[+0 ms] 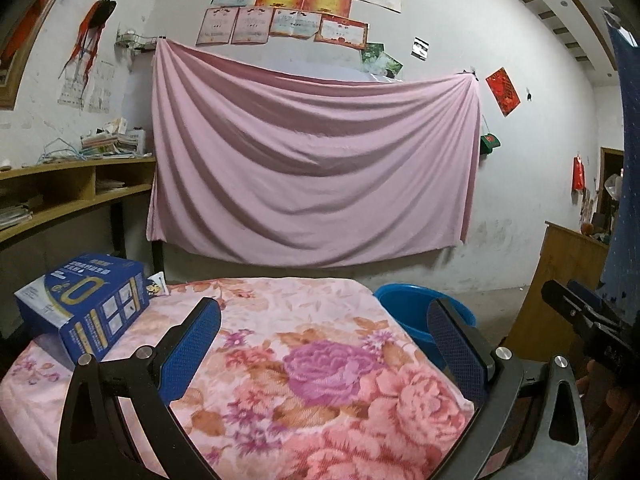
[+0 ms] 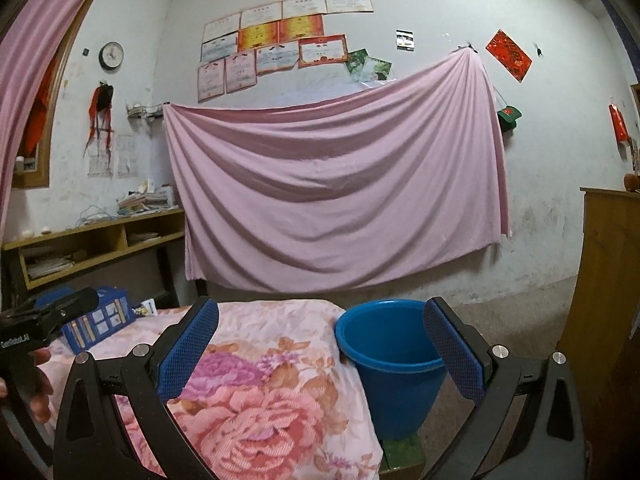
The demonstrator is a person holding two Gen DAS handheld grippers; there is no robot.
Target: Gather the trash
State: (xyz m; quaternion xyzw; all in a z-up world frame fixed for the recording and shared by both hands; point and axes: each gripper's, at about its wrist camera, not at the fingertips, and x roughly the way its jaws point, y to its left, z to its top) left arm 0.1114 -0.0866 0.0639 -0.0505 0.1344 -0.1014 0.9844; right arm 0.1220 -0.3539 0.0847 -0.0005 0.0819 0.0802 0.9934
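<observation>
Whitewashed walls hung with certificates and a draped pink sheet [image 1: 312, 160] back a small table under a floral blanket [image 1: 320, 380], where two hand-held grippers wait over the surface. Left gripper [image 1: 324, 344] and right gripper [image 2: 320, 344] both stand with jaws spread wide, holding nothing. At the table's far left corner lies the likely trash: a blue cardboard box [image 1: 86, 306], tipped on its side with one end torn open, and just behind it a small printed sachet [image 1: 157, 283], apparently touching the box. A blue plastic bucket [image 2: 390, 354] stands on a low green stand just beside the table's right edge, the probable bin. Judging by its crumpled flap, the box looks light and hollow, stiff along its edges but apt to cave if squeezed across its broad faces; a grip across the narrow sides near a corner seems safest. The sachet appears thin, flat and slick, best pinched at an edge lifted off the soft blanket.
</observation>
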